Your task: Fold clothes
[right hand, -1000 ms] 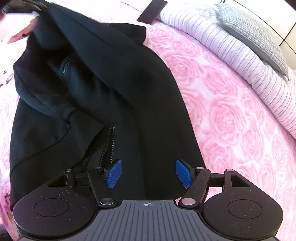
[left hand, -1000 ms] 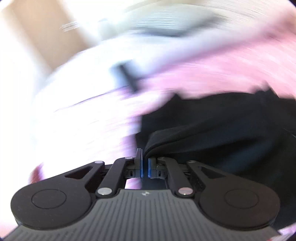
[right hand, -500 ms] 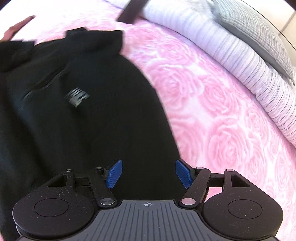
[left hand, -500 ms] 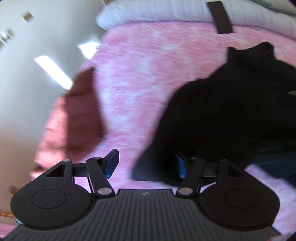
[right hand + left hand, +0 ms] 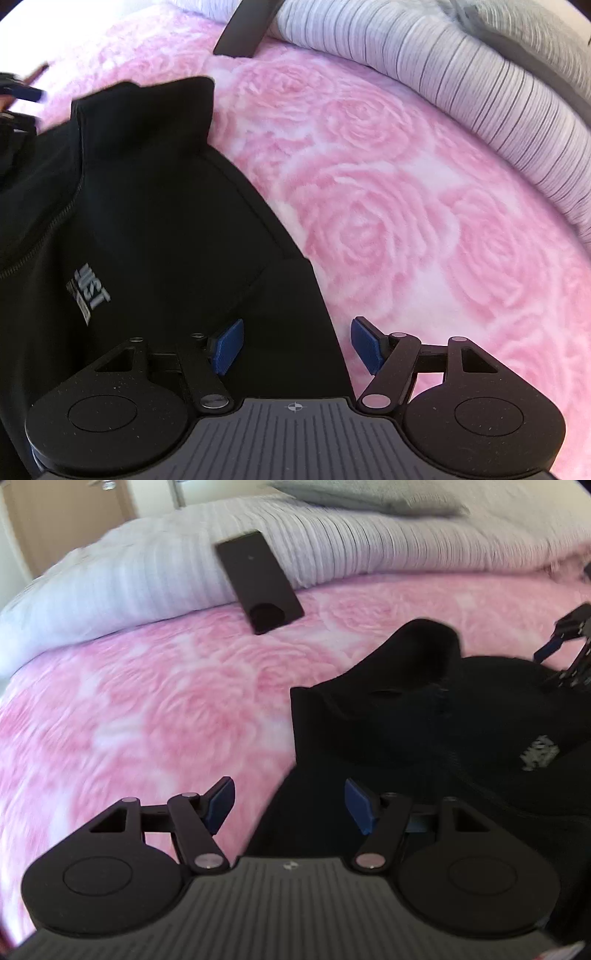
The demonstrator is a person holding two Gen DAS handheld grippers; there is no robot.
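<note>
Jacket, one item of black soft knit fabric with a stand-up collar, a zipper and a grey printed logo, lay spread on the bed's pink rose-patterned blanket. Left claw was released, its two blue pads spread apart above the jacket's edge, gripping nothing. Right claw was likewise released, two blue pads apart over the garment's other edge. One ribbed white-striped duvet was bunched along the far side of the blanket. One flat black rectangular device rested partly on that duvet. One grey pillow lay behind it.
</note>
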